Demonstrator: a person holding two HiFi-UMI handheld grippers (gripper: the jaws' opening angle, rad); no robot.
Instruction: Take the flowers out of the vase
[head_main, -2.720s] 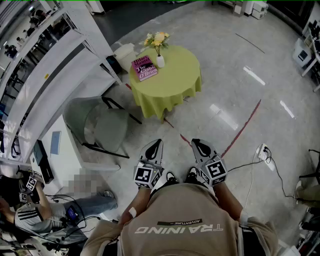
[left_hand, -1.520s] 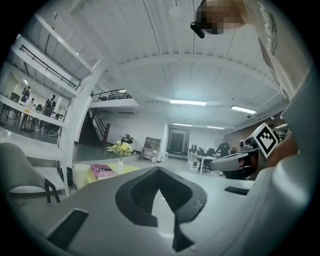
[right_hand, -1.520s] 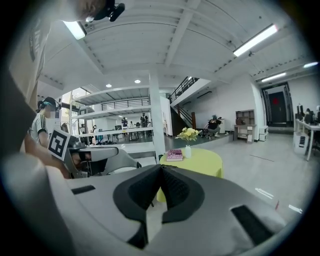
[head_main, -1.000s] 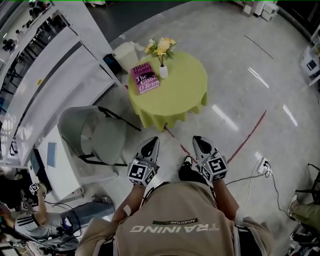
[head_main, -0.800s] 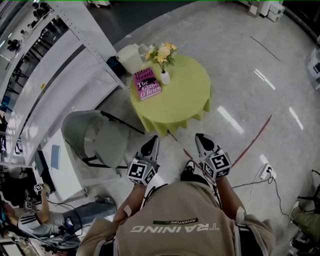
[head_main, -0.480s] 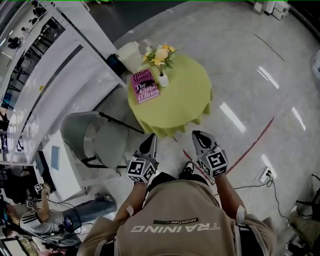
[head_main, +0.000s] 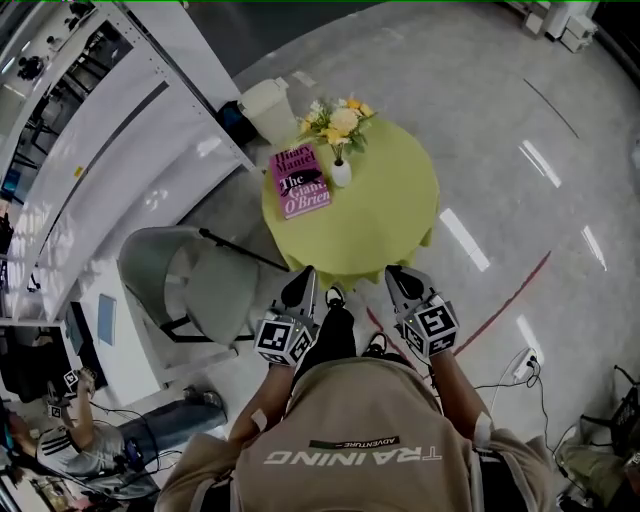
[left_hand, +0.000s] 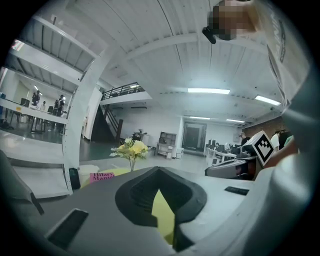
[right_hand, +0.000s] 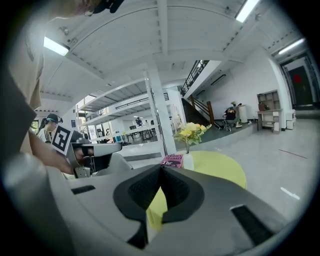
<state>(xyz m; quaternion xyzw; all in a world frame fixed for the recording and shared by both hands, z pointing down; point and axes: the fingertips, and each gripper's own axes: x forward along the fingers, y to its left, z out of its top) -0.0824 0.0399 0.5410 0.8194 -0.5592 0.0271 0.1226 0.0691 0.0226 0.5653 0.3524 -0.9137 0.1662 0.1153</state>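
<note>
Left tongs (head_main: 302, 275): clenched, tips meeting, nothing gripped; held out in front of the person's chest, pointing toward the tabletop, well apart from the flowers

Right tongs (head_main: 394, 273): clenched, tips together, empty; held alongside the left pair, aimed the same way, its marker cube facing up

Flowers (head_main: 340, 118): yellow and cream blooms with green leaves, standing in the vase, untouched

Vase (head_main: 341, 173): small, white, upright on the far left part of the tabletop, just beside the book

Book (head_main: 300, 181): pink cover, lying flat on the cloth, to the left of the vase

Tabletop (head_main: 395, 215): round, draped in a yellow-green cloth that hangs over the edge; its near edge lies close to both pairs of tongs in the head view

Chair (head_main: 190, 285): grey, on the floor to the left of the tabletop

White container (head_main: 268, 103): on the floor beyond the tabletop, beside the white shelving (head_main: 110, 150)

Red line (head_main: 505, 300): runs across the glossy grey floor at right
</note>
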